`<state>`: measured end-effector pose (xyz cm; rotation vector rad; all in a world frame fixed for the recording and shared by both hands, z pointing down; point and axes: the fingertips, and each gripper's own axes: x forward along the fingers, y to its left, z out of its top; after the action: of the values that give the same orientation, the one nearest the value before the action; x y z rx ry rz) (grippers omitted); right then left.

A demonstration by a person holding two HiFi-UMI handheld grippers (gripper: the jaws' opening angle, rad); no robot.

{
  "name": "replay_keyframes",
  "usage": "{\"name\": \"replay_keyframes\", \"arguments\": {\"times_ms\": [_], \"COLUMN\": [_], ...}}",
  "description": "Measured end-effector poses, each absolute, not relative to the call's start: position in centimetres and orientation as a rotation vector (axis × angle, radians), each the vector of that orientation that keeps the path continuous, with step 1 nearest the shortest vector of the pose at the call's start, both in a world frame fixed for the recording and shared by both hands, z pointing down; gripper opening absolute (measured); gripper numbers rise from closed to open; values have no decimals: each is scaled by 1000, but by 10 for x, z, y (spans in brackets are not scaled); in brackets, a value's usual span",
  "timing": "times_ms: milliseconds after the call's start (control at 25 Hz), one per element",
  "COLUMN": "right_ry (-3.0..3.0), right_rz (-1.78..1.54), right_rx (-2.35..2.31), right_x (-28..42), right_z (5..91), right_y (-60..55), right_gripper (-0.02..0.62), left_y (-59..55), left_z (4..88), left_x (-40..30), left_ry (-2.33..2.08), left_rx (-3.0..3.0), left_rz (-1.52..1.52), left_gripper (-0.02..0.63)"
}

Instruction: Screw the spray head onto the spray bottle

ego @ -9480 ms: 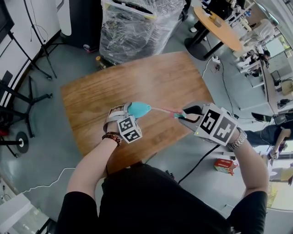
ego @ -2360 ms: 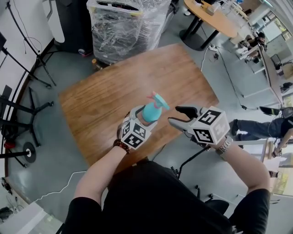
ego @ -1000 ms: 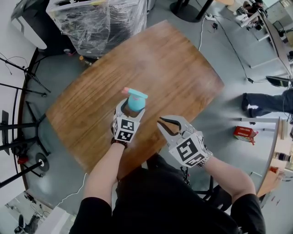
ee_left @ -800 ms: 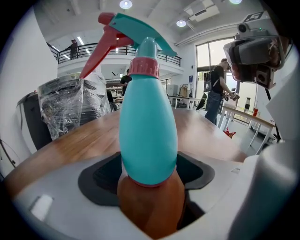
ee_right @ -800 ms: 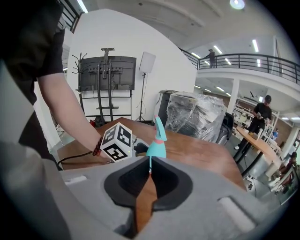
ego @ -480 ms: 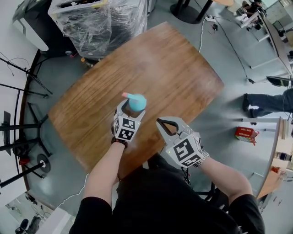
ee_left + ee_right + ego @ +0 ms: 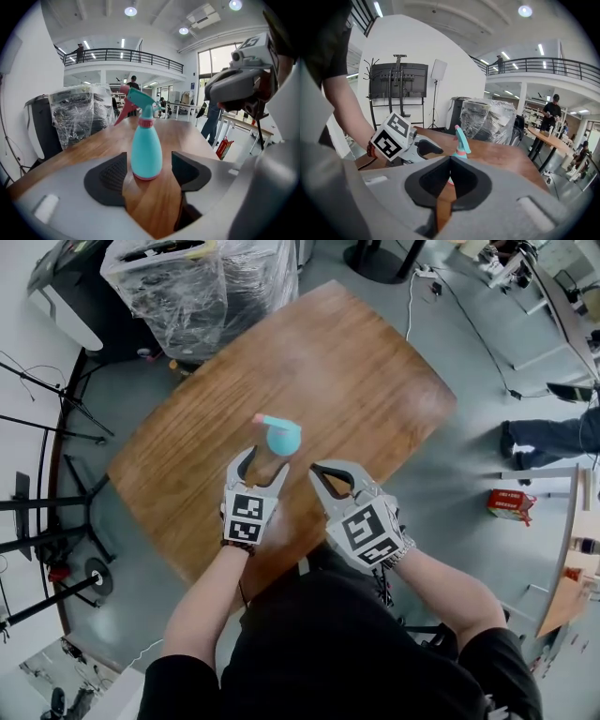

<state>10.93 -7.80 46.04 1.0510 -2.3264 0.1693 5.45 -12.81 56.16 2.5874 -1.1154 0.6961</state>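
Observation:
The teal spray bottle [image 7: 281, 437] stands upright on the wooden table [image 7: 356, 362], its teal spray head with pink trigger on top. My left gripper [image 7: 261, 463] sits just behind it. In the left gripper view the bottle [image 7: 146, 150] rises at the mouth of the jaws, and the black pads [image 7: 110, 176] on either side are not touching it. The left gripper [image 7: 149, 171] is closing, with gaps left on both sides. My right gripper [image 7: 319, 474] is beside it on the right, shut and empty. In the right gripper view the bottle [image 7: 461, 140] shows beyond the shut right gripper [image 7: 450, 161].
A plastic-wrapped bin [image 7: 187, 277] stands on the floor past the table's far left corner. Black stand legs [image 7: 47, 427] spread at the left. A red box [image 7: 511, 504] and a person's legs [image 7: 553, 432] are on the floor at the right. Both grippers hover near the table's front edge.
My left gripper has drawn back toward me from around the bottle, which stays standing on the table. My right gripper's jaws have shut, and it has moved up beside the left one.

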Motion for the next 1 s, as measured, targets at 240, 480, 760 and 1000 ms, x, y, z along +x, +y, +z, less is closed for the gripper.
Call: {"name": "replay_keyframes", "arguments": {"times_ms": [240, 480, 760, 1000], "right_ry": [-2355, -2357, -2359, -2363], "right_rz": [187, 217, 247, 237], "right_rx": [1090, 1163, 1239, 1253], "right_x": [95, 90, 89, 87], "right_z": [457, 454, 454, 455], "right_y": [-69, -65, -57, -49], "right_gripper": [-8, -8, -8, -8], "left_y": [-102, -87, -71, -68], "left_z": [522, 498, 473, 469], "left_x": [59, 51, 51, 51], "left_ry": [-1112, -1115, -1038, -1022], "left_rx": [2625, 2631, 2631, 2636], "left_rz": [582, 549, 489, 497], "left_gripper": [211, 38, 12, 12]}}
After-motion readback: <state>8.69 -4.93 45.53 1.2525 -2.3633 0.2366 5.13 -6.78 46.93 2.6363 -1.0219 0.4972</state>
